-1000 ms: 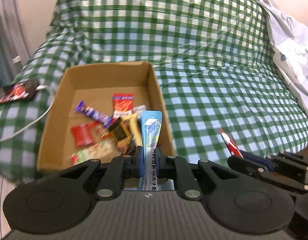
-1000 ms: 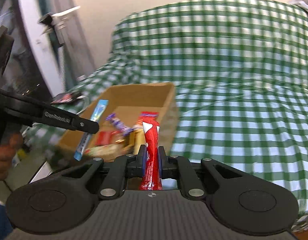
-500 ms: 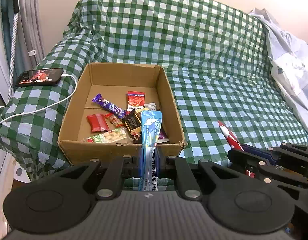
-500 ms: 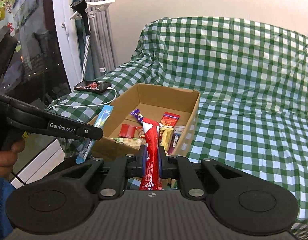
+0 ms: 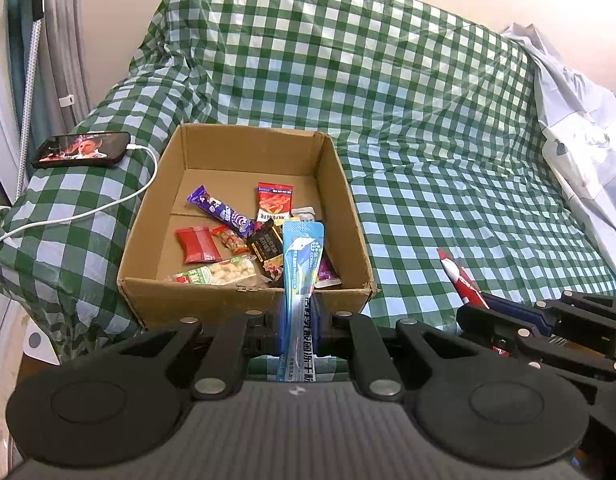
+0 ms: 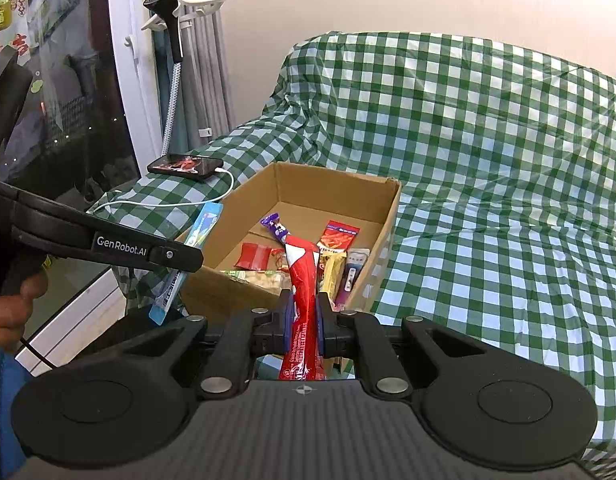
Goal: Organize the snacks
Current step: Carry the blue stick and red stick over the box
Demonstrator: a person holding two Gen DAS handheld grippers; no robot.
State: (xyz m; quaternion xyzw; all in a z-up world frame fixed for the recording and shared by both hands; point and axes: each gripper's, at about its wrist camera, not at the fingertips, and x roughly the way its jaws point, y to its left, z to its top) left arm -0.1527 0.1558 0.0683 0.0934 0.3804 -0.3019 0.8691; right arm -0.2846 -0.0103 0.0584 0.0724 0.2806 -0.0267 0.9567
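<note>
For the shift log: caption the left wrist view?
Left tongs grip blue snack packet before cardboard box.

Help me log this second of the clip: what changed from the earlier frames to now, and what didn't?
Both claws pulled back from the cardboard box, so it sits farther off and fully in view. Nothing was grabbed or released. The left claw remains shut on the blue packet, the right claw on the red packet. The snacks in the box and the phone haven't shifted.

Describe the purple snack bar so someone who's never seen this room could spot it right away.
On the green checked sofa sits an open cardboard box. Inside, toward the back left, the purple bar lies diagonally. It is the only long purple wrapper with white swirls; its neighbours are red packets and a peanut bag.
</note>
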